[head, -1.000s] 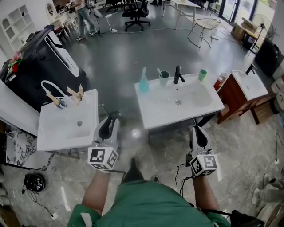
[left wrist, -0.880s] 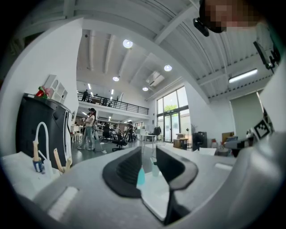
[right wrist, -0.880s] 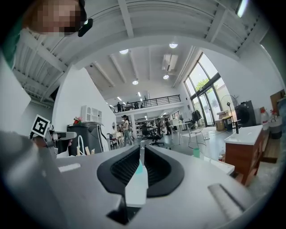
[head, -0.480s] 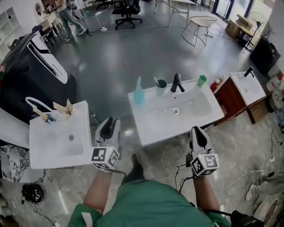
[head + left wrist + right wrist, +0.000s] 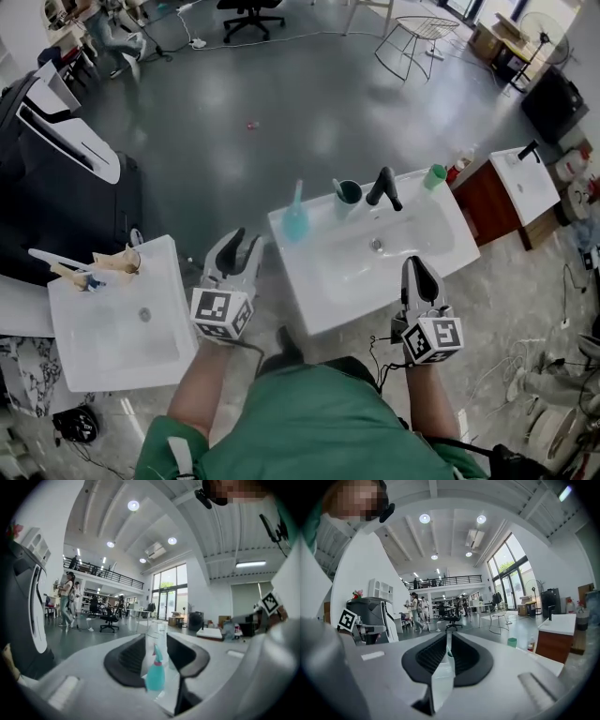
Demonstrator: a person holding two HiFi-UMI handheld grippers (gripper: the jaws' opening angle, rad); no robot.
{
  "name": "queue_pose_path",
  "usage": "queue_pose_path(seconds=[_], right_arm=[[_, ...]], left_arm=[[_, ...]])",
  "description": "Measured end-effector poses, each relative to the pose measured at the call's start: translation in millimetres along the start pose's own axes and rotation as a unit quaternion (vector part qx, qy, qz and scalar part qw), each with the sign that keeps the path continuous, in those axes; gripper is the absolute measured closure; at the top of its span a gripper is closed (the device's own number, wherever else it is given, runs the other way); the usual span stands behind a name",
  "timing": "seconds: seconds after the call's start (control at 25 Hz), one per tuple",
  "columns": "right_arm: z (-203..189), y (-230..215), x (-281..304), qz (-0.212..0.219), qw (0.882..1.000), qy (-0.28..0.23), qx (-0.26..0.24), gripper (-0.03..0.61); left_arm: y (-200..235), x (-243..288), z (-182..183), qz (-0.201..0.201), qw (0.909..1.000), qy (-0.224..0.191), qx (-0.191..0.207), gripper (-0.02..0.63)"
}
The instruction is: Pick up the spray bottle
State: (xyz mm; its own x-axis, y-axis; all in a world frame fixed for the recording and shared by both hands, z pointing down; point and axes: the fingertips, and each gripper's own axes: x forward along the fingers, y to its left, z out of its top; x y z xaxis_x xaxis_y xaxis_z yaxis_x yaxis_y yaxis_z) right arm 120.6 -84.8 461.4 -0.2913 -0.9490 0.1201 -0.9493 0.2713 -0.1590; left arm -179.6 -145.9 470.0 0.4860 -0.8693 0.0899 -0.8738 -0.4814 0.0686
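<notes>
Your left tongs (image 5: 245, 242), just opening and empty, face the teal spray bottle (image 5: 296, 221); your right tongs (image 5: 416, 264) are closed. The dark cup (image 5: 349, 194) holds a toothbrush (image 5: 337, 185).

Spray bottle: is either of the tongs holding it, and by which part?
Nothing is held. The spray bottle stands free on the sink; the left tongs, just opening, are short of it, and the right tongs are empty.

Your light is bright and even: ceiling lamps (image 5: 133, 505) and tall windows (image 5: 169, 590) blow out white, the floor (image 5: 309, 103) carries soft glare, shadows are faint. Both gripper views bulge, darken at corners; the left claw (image 5: 156, 640) looks soft.
</notes>
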Motion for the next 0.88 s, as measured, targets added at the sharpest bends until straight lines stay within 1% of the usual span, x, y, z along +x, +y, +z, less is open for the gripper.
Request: queue_pose_path(seconds=[0.08, 0.28, 0.36, 0.44, 0.56, 0.64, 0.88], right_arm=[[-4.0, -0.4, 15.3, 0.001, 1.0, 0.006, 0.005, 0.561], [-18.7, -16.0, 41.8, 0.016, 1.0, 0.023, 0.013, 0.561], [-23.4, -23.5, 53.1, 0.026, 0.999, 0.032, 0.02, 0.561], [-22.9, -31.3, 60.0, 0.034, 0.998, 0.041, 0.025, 0.561], [-20.8, -49.8, 65.3, 0.033, 0.998, 0.044, 0.031, 0.561], [-21.9, -63.4, 66.3, 0.028, 0.998, 0.044, 0.037, 0.561], [-34.2, -99.9, 65.9, -0.003, 0.997, 0.059, 0.049, 0.561]], left_arm=[[6.0, 19.6, -12.2, -0.018, 0.9996, 0.021, 0.004, 0.454], [3.6, 56.1, -37.9, -0.048, 0.9974, 0.052, 0.013, 0.43], [3.3, 73.6, -53.8, -0.057, 0.9949, 0.076, 0.033, 0.421], [0.7, 90.1, -73.8, -0.068, 0.9899, 0.108, 0.062, 0.408], [-1.9, 110.5, -95.2, -0.078, 0.9829, 0.142, 0.088, 0.393], [-3.0, 123.9, -103.6, -0.075, 0.9821, 0.148, 0.089, 0.39], [-13.1, 164.0, -124.2, -0.057, 0.9852, 0.144, 0.075, 0.363]])
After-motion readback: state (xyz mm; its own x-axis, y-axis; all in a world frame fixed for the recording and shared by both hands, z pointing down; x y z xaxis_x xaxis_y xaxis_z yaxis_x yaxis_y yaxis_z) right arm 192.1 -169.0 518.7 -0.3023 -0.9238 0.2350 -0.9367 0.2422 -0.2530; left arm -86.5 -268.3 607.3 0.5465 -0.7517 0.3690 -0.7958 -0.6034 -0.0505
